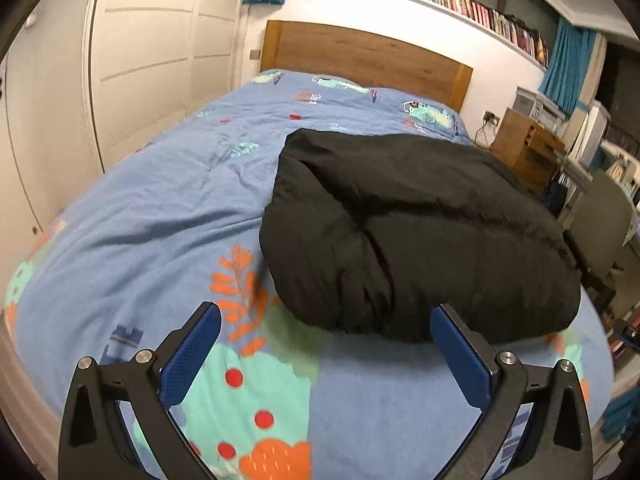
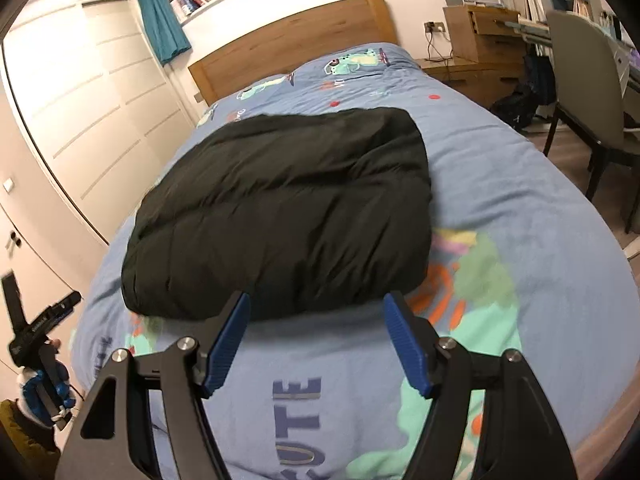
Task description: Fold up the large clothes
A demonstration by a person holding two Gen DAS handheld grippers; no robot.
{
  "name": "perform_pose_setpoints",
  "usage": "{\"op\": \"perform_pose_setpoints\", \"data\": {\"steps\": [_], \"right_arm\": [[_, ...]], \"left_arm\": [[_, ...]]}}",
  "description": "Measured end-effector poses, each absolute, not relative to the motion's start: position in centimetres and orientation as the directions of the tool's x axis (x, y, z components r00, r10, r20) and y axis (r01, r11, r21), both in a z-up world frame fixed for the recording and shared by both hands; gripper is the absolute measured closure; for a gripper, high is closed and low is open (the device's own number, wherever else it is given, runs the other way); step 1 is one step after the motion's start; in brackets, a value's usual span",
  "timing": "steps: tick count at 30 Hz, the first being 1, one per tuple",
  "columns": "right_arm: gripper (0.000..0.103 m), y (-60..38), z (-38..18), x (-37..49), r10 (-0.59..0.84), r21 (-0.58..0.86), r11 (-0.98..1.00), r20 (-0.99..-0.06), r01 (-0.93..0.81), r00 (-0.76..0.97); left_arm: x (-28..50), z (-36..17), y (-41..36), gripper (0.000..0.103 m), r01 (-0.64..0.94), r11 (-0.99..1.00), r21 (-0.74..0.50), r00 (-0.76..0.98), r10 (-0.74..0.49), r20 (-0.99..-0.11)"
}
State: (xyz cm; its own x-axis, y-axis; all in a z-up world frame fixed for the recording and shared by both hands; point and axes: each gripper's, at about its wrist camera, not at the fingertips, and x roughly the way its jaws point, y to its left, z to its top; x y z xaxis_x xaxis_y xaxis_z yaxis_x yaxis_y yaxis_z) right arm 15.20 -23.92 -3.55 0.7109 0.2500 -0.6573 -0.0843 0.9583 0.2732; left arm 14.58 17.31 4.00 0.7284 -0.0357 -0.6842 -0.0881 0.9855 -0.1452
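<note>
A black puffy garment (image 1: 416, 232) lies folded into a thick rectangular bundle on the blue patterned bedspread (image 1: 160, 216). It also shows in the right wrist view (image 2: 280, 212). My left gripper (image 1: 326, 316) is open and empty, hovering just before the bundle's near left corner. My right gripper (image 2: 316, 308) is open and empty, its fingertips just short of the bundle's near edge. The left gripper's body, held in a gloved hand, shows at the far left of the right wrist view (image 2: 40, 344).
A wooden headboard (image 1: 364, 58) stands at the far end of the bed. White wardrobe doors (image 1: 144, 60) run along the left side. A grey chair (image 2: 588, 80), a wooden bedside cabinet (image 2: 480, 36) and a desk stand to the right.
</note>
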Motion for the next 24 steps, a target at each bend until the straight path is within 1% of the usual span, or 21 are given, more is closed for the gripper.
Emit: {"op": "perform_pose_setpoints", "data": {"steps": [2,6,11,17,24], "right_arm": [[0.035,-22.9,-3.6,14.2,0.241,0.258,0.962,-0.654,-0.088,0.717],[0.035,-20.2,-2.7,11.5,0.212,0.2,0.974,-0.633,-0.107,0.745],[0.035,-17.7,-1.1,9.1,0.186,0.136,0.982,-0.597,-0.13,0.78],[0.035,-16.1,0.1,7.1,0.175,0.082,0.984,-0.561,-0.156,0.809],[0.035,-15.7,0.5,6.0,0.158,0.053,0.987,-0.541,-0.154,0.826]], "left_arm": [[13.2,4.4,15.8,0.001,-0.077,0.99,-0.12,0.733,-0.025,-0.679],[10.7,5.4,13.1,0.001,-0.079,0.996,-0.051,0.771,0.029,-0.637],[8.4,7.0,10.5,0.001,-0.057,0.998,0.026,0.81,0.061,-0.583],[6.5,8.6,9.4,0.001,-0.069,0.997,0.045,0.839,0.082,-0.538],[6.1,9.0,9.7,0.001,-0.077,0.997,0.01,0.841,0.071,-0.537]]}}
